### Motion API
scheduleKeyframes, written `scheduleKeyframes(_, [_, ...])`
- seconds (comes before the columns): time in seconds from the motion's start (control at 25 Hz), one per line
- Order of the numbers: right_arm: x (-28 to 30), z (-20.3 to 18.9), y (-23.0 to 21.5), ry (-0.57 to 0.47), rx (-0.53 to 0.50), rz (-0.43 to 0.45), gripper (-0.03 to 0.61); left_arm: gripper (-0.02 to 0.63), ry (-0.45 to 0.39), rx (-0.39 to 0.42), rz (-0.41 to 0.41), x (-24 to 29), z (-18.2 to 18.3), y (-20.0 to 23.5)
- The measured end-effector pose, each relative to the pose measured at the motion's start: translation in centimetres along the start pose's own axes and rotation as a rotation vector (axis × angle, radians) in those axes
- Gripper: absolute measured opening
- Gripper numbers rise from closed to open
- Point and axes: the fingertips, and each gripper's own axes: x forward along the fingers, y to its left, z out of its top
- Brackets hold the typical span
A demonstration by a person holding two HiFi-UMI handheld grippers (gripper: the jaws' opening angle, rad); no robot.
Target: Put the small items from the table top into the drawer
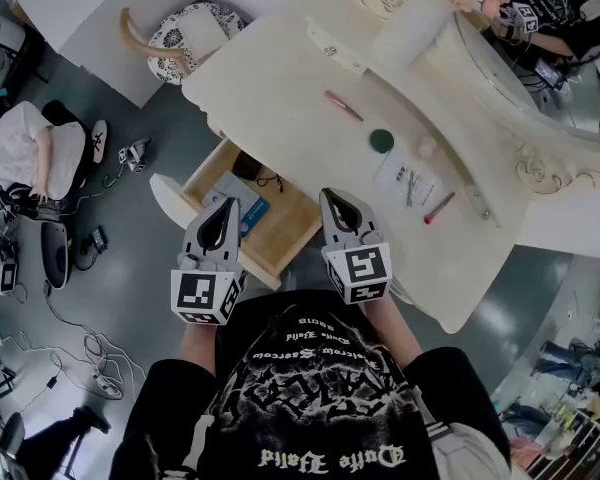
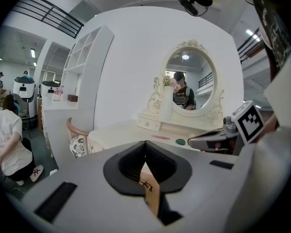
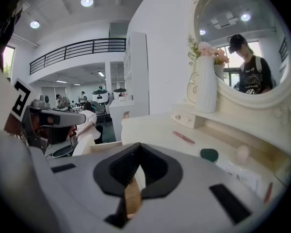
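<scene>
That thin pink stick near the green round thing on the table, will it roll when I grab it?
The pink stick looks slim and rounded, so a sideways nudge on the smooth table top would probably roll it. It lies flat, so pinching may be fiddly. It seems rigid and light.

My right gripper (image 3: 137, 149) has its jaws pressed together with nothing between them. Beyond them lies the cream table (image 3: 150, 130), carrying a pink pen (image 3: 183, 137), a dark green round lid (image 3: 209, 154) and a pale pink egg-shaped item (image 3: 242, 153). A white vase (image 3: 206, 89) stands before the oval mirror (image 3: 242, 42). The left gripper (image 3: 80, 118) shows at the left.
</scene>
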Motion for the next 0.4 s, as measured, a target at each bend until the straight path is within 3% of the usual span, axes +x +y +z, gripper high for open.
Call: scheduleKeyframes(0.4, [-0.79,-0.02,-0.44,-0.012,-0.016,-0.023,0.008,0.015,0.003,0.016,-0.002,-0.29,-0.33,-0.37])
